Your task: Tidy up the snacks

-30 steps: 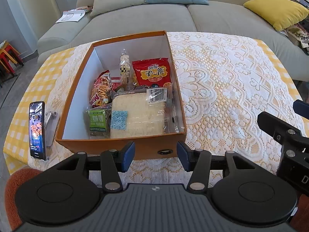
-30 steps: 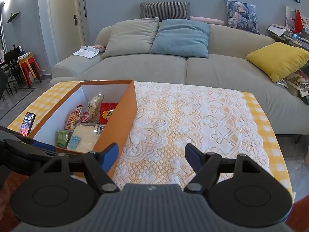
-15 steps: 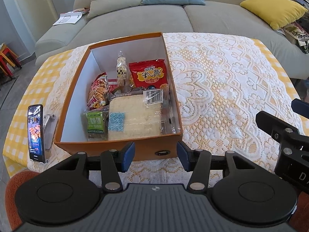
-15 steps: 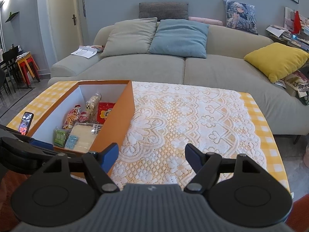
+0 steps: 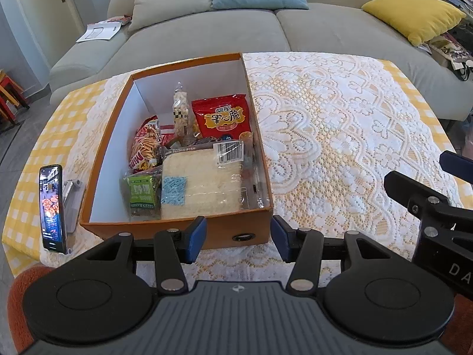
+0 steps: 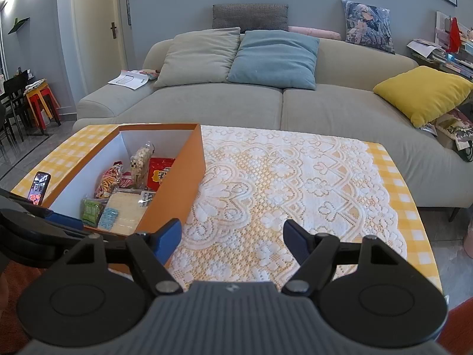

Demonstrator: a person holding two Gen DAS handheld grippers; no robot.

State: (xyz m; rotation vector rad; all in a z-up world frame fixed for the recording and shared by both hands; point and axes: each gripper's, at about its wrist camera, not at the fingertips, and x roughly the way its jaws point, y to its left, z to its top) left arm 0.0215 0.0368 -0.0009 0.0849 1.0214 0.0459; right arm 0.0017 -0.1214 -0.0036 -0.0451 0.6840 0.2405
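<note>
An orange box [image 5: 189,232] with white inner walls stands on the lace-covered table [image 5: 340,136]; it also shows in the right wrist view [image 6: 180,183]. Inside lie a pale noodle pack [image 5: 201,183], a red snack bag [image 5: 223,117], a green raisin pack [image 5: 142,192], an orange-striped bag [image 5: 145,148] and a clear bag of puffed snacks [image 5: 181,109]. My left gripper [image 5: 238,238] is open and empty, just before the box's near wall. My right gripper [image 6: 232,241] is open and empty above the lace cloth, right of the box.
A phone [image 5: 53,207] stands propped on a holder left of the box, near the table's left edge. A grey sofa [image 6: 266,100] with grey, blue and yellow cushions runs behind the table. Lace cloth [image 6: 295,183] spreads right of the box.
Both grippers have drawn back and up slightly, so the box and table look smaller. Jaws stay open; nothing was picked up.
</note>
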